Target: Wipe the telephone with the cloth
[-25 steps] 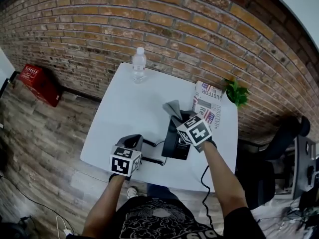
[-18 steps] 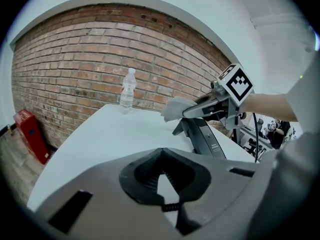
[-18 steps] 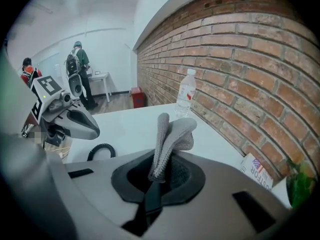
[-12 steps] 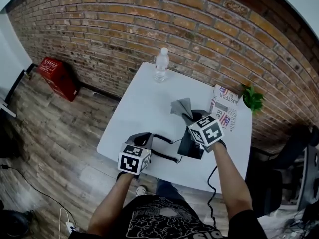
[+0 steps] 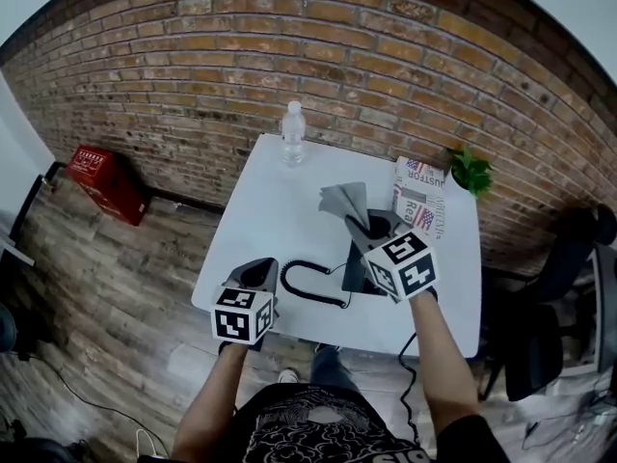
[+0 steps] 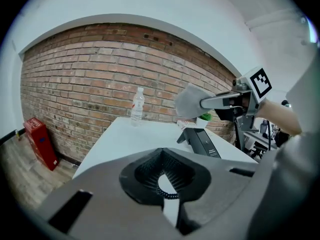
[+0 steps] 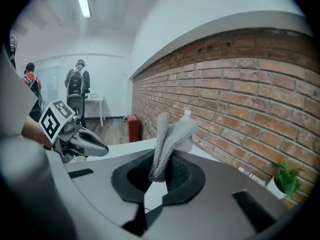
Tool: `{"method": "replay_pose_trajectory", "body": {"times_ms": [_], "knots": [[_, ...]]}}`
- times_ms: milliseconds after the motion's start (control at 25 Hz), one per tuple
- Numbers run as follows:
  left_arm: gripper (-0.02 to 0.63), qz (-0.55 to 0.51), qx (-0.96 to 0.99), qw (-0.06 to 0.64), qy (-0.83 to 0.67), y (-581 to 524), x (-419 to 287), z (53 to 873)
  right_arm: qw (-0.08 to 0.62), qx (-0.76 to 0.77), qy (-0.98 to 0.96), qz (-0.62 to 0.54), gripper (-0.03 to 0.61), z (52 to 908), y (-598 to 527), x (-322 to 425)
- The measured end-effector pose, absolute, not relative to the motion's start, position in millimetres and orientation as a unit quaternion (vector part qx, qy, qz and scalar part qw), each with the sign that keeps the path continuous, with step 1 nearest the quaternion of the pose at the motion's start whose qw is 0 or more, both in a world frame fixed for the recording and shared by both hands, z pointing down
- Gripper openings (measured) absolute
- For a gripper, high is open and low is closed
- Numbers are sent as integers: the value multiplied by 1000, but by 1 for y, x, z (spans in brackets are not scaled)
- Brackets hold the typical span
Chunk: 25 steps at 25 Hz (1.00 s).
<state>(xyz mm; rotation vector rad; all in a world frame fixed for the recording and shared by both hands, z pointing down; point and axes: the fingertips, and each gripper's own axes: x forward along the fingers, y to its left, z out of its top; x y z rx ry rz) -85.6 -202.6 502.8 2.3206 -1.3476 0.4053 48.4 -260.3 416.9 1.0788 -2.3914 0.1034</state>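
Above the telephone (image 5: 353, 276), my right gripper (image 5: 371, 231) pinches the grey cloth (image 5: 345, 201); my left gripper (image 5: 258, 274) (pressed together) hovers beside the coiled cord (image 5: 307, 295) on the table (image 5: 270, 210).

Bright, even indoor light; a ceiling tube (image 7: 82, 0) glares in the right gripper view; shadows are soft; strong fisheye bending throughout; gripper views darken at corners; closest foreground blurred.

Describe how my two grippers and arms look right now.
Both the left gripper and right gripper have grey bodies, black-padded fingers and a white cube with black square markers. A black cable trails from the right one. Forearms are bare; the shirt is black with a pale print.
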Motion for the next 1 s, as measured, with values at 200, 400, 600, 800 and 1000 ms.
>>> {"method": "replay_pose_trajectory", "body": {"times_ms": [200, 400, 600, 800, 1000], "knots": [[6, 142, 847, 193, -475, -192, -77, 485, 208, 445, -870, 36, 12, 393, -231, 74], [6, 137, 853, 175, -472, -177, -72, 472, 188, 486, -852, 37, 12, 391, -201, 101], [6, 134, 855, 168, -471, -162, -74, 469, 164, 521, -836, 53, 12, 400, -171, 114], [6, 129, 861, 157, -466, -154, -68, 462, 151, 552, -817, 70, 12, 415, -148, 126], [6, 125, 865, 152, -462, -145, -64, 461, 139, 567, -810, 59, 12, 414, -131, 127]]}}
